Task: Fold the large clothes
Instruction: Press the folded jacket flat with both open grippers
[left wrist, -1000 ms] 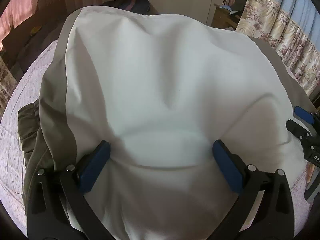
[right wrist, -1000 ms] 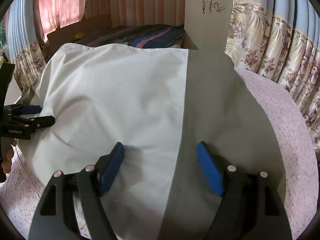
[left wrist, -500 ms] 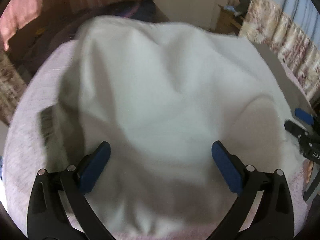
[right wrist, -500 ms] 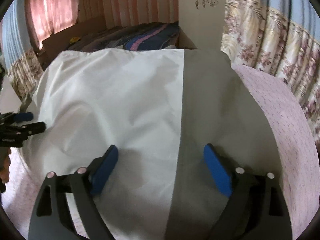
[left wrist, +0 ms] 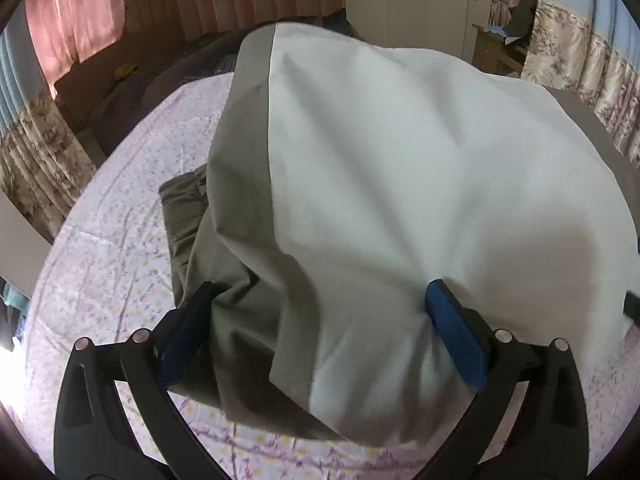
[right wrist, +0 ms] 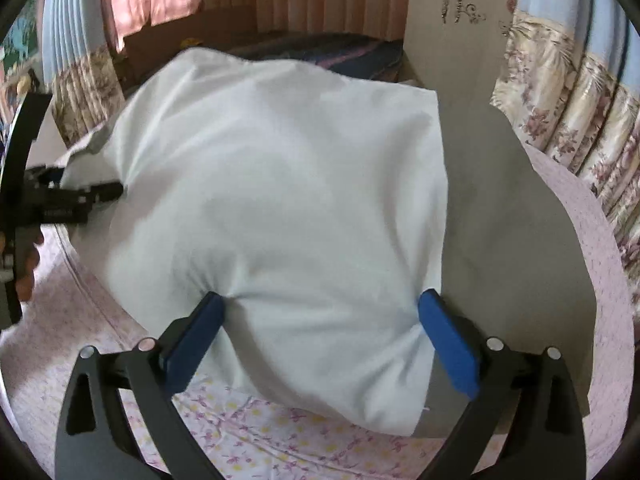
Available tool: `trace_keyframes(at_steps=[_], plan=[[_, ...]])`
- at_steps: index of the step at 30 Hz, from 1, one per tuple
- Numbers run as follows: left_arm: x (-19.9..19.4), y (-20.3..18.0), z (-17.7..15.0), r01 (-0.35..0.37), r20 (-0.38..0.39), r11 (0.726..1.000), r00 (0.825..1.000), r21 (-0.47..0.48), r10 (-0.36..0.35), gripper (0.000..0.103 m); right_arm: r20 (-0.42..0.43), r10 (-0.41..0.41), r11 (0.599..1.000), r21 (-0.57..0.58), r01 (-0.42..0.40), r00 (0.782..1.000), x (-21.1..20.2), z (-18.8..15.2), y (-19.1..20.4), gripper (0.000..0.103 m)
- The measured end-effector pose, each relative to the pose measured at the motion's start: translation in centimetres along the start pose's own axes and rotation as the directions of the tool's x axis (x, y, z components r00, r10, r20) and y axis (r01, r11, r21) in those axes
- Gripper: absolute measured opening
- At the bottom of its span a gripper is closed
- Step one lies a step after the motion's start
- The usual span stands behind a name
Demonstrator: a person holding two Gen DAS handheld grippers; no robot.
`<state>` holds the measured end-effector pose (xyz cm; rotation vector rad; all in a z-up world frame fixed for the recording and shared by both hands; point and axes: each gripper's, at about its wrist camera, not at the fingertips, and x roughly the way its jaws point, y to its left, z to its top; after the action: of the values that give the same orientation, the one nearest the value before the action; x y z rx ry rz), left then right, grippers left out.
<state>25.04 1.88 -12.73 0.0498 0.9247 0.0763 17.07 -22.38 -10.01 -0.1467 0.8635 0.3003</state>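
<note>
A large white cloth (left wrist: 400, 160) with a grey-olive band (left wrist: 248, 140) along its side lies puffed up on the bed. My left gripper (left wrist: 322, 290) stands wide open over its near end, the band and the white part bunched between the blue pads. The right wrist view shows the same cloth (right wrist: 280, 180), its grey band (right wrist: 500, 220) on the right. My right gripper (right wrist: 320, 298) has its jaws opening wide, with white cloth between them and creases running to both tips. The left gripper (right wrist: 72, 200) and a hand (right wrist: 28, 260) show at that view's left edge.
The bed carries a pink floral sheet (left wrist: 120, 220), seen also as the sheet (right wrist: 280, 432) below the cloth's near edge. A dark olive pleated piece (left wrist: 184, 208) pokes out under the cloth's left side. Flowered curtains (right wrist: 580, 120) and a white wardrobe (left wrist: 420, 8) stand behind.
Both views have drawn back, so the cloth's near edge and the sheet below it now show. The left view swung onto the grey band. The right jaws have spread wider.
</note>
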Motion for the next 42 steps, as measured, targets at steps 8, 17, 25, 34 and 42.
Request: trace_keyframes(at_steps=[8,17,25,34,42], plan=[[-2.6,0.0,0.1,-0.022,0.012,0.999,1.000,0.025,0.022,0.100,0.161,0.083,0.981,0.163,-0.109,0.983,-5.6,-1.9,-2.1,0.099],[-7.8,-5.0,1.1,0.178,0.063,0.984,0.982,0.017,-0.179,0.100,0.320,-0.028,0.677,0.703,-0.218,0.947,-9.7,-8.6,-15.1,0.101],[-5.9,-12.0,1.5,0.223,0.006,0.974,0.975,0.040,-0.223,0.100,0.287,0.093,0.615,0.736,-0.282,0.953,-5.0,-9.5,-14.9,0.101],[-2.9,-12.5,1.3,0.251,-0.028,0.968,0.967,-0.009,-0.252,0.100,0.222,0.090,0.708,0.671,-0.219,0.971,-2.7,-7.2,-13.7,0.101],[-1.6,-13.2,1.3,0.245,-0.040,0.969,0.969,0.033,-0.244,0.100,0.197,0.095,0.714,0.670,-0.205,0.976,-1.8,-5.8,-13.3,0.100]])
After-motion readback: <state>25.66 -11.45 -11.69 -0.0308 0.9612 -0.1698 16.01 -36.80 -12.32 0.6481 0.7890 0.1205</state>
